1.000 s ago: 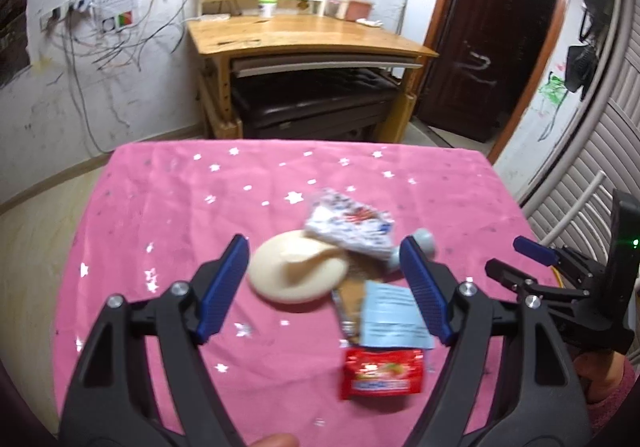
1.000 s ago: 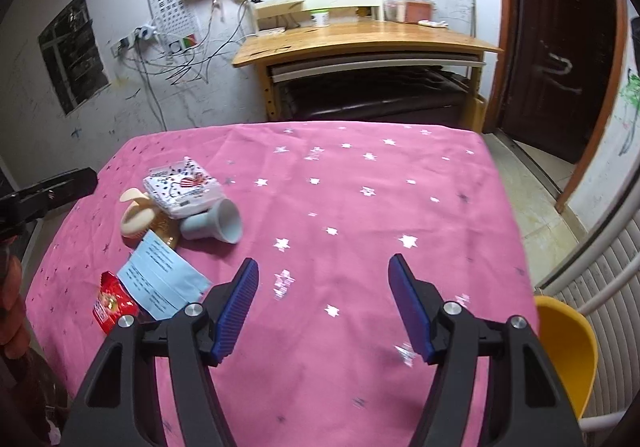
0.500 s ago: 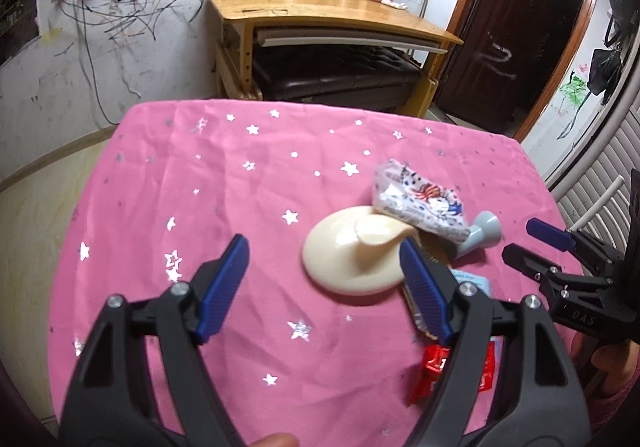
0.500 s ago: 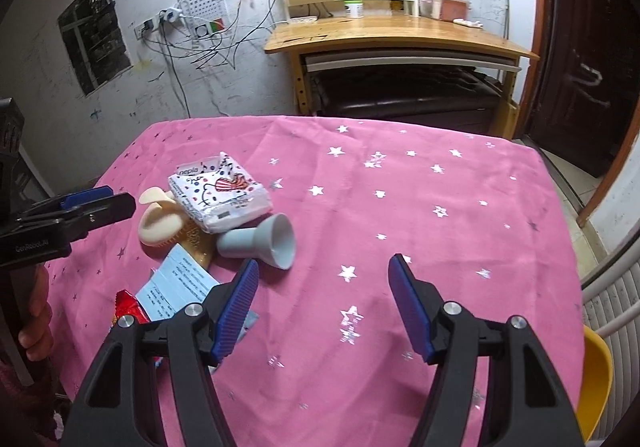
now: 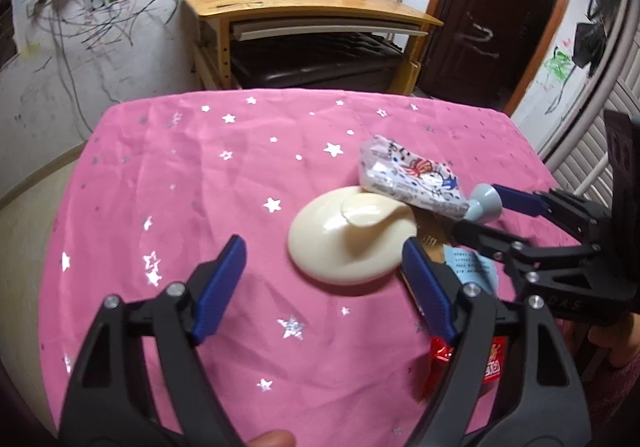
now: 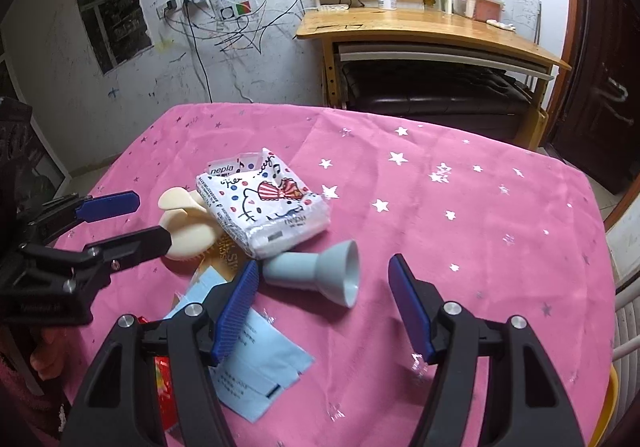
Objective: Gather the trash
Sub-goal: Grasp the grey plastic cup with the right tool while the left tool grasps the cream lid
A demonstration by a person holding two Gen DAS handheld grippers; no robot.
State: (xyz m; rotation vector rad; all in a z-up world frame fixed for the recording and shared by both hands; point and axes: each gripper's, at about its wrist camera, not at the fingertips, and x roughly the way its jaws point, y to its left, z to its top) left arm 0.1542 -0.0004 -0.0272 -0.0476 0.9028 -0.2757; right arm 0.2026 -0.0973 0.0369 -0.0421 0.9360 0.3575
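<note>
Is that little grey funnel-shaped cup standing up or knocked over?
Knocked over. The grey cup lies on its side on the pink tablecloth, its open mouth facing sideways and its narrow end against the tissue pack.

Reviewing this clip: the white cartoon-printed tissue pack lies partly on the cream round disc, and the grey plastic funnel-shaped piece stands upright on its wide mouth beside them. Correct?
Not quite. The grey plastic funnel-shaped piece lies on its side on the pink star-printed cloth, wide mouth facing sideways, as the right wrist view shows. The white cartoon-printed tissue pack does lie partly on the cream round disc.

Left gripper (image 5: pixel 324 279) open, angled down; right gripper (image 6: pixel 322 303) open, angled down.
</note>
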